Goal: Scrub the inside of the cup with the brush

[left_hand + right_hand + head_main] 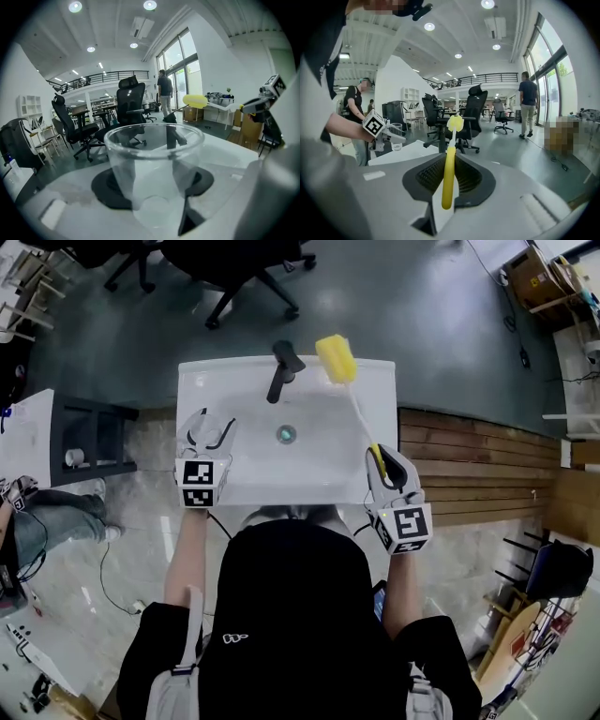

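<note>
Left gripper view: jaws clamp cup [154,173] | right gripper view: jaws clamp brush [450,161]

Past the left claw [154,185] stand black wheeled office chairs [77,126] on a shiny grey floor [61,164]. Tall glass windows [180,61] are off to its right (bright outside). Round white ceiling lights [150,5] glow high above it, over a black-railed upper balcony [108,75].
</note>
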### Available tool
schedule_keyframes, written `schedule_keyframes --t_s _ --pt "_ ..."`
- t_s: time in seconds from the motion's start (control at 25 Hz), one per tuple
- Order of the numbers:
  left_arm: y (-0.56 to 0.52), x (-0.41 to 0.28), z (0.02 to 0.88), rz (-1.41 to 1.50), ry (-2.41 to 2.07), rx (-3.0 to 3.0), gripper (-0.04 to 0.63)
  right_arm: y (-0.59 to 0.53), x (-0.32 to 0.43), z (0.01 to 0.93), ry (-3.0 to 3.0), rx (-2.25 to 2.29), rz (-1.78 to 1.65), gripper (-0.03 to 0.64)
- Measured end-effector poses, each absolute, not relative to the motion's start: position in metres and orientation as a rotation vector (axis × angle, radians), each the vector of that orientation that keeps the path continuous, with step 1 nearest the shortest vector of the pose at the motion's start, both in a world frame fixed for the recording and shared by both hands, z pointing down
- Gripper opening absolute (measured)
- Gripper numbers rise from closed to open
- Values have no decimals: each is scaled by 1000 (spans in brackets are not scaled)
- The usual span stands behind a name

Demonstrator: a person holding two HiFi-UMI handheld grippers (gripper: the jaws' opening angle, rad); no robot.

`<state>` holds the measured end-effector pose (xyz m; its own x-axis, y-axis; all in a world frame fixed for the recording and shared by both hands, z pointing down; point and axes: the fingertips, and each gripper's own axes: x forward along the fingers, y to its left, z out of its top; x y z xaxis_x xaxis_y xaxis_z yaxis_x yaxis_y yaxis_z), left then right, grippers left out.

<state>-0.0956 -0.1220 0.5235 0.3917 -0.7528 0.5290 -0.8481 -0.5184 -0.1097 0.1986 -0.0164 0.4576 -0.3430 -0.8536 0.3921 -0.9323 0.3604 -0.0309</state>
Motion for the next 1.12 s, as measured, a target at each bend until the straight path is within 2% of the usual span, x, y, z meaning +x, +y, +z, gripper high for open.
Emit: schedule_keyframes --t_s 0.6,1.12 --pt "-104 -98 530 740 -1445 2391 276 -9 262 551 -2018 1753 542 54" --pt "-93 -104 533 770 -1450 2355 276 -9 282 605 -1807 1754 609 54"
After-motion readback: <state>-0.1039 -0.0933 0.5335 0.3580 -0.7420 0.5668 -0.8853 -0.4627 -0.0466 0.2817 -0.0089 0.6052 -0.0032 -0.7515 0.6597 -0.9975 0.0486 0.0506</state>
